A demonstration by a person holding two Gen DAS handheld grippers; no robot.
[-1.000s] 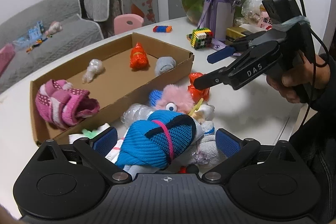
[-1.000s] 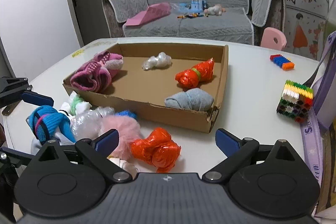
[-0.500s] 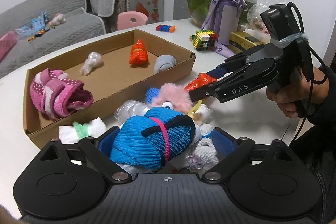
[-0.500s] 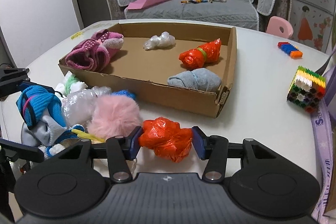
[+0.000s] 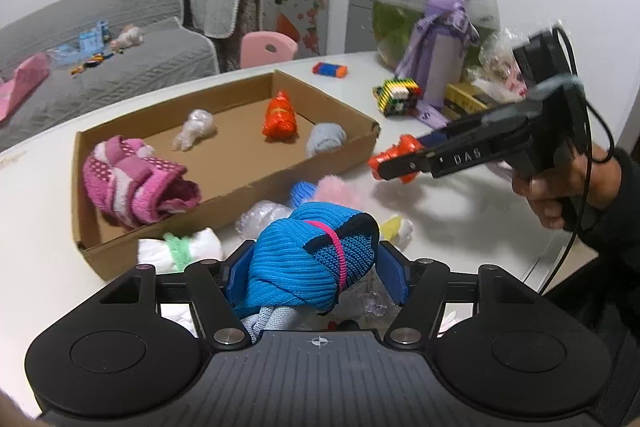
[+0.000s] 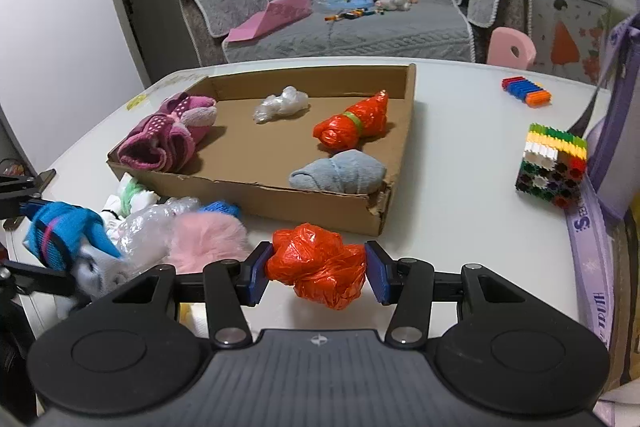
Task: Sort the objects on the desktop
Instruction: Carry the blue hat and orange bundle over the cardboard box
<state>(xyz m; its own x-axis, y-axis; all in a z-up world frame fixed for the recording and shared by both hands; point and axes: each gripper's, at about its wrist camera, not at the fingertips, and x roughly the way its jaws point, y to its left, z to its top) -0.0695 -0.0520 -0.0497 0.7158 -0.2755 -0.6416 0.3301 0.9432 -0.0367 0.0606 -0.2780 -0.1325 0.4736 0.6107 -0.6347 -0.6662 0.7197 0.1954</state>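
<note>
A blue knit sock bundle (image 5: 308, 255) with a pink band sits between the pads of my left gripper (image 5: 314, 275). Its jaws are closing and both pads touch the bundle, which also shows at the left of the right wrist view (image 6: 60, 231). My right gripper (image 6: 316, 269) is shut on a crumpled orange plastic bag (image 6: 316, 263), held just above the table in front of the cardboard box (image 6: 280, 203). The box holds a pink sock (image 6: 168, 135), a clear bag (image 6: 280, 103), an orange bag (image 6: 352, 127) and a grey sock (image 6: 340, 173).
A pile lies by the box front: a pink fluffy ball (image 6: 204, 239), a clear bag (image 6: 148, 227), and a white-and-green sock (image 5: 180, 251). To the right stand a brick cube (image 6: 554, 167), a purple bottle (image 5: 440, 55) and a fish bowl (image 5: 400, 15). A brick strip (image 6: 526, 91) lies farther back.
My right gripper went from open to shut on the orange bag and raised it slightly. The left jaws narrowed from wide open onto the blue sock bundle.
</note>
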